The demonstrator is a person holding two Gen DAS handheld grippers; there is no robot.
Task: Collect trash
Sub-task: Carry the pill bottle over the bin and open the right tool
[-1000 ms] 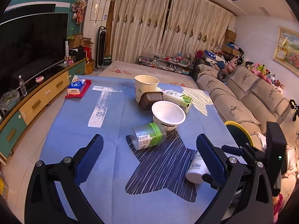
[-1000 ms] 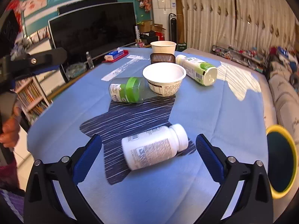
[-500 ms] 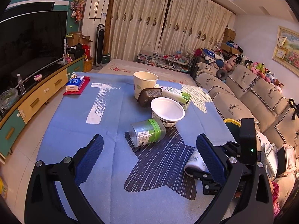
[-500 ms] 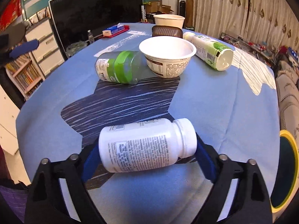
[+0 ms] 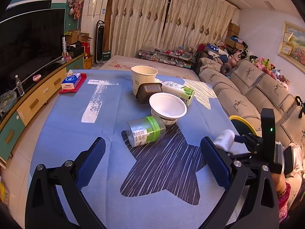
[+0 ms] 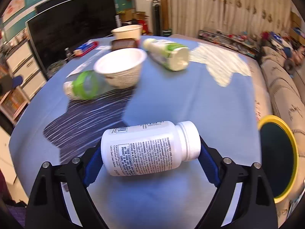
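Observation:
My right gripper (image 6: 150,161) is shut on a white pill bottle (image 6: 150,148), its pads pressing the base and the cap end. The bottle lies crosswise and hangs just above the blue tablecloth (image 6: 190,99). In the left wrist view the same bottle (image 5: 224,139) shows at the table's right edge, next to a yellow-rimmed bin (image 5: 238,117). My left gripper (image 5: 152,152) is open over the dark star pattern, with nothing between its fingers. A green-lidded jar (image 5: 145,130) lies on its side just beyond it.
A white bowl (image 5: 167,108), a brown tray (image 5: 150,92), a paper cup (image 5: 144,76) and a green-and-white carton (image 5: 177,89) cluster mid-table. A tissue pack (image 5: 71,80) lies far left. The bin (image 6: 293,152) stands between table and sofa (image 5: 247,95).
My right gripper moved in around the white bottle, closed on its ends and raised it off the cloth. The left gripper has hardly moved.

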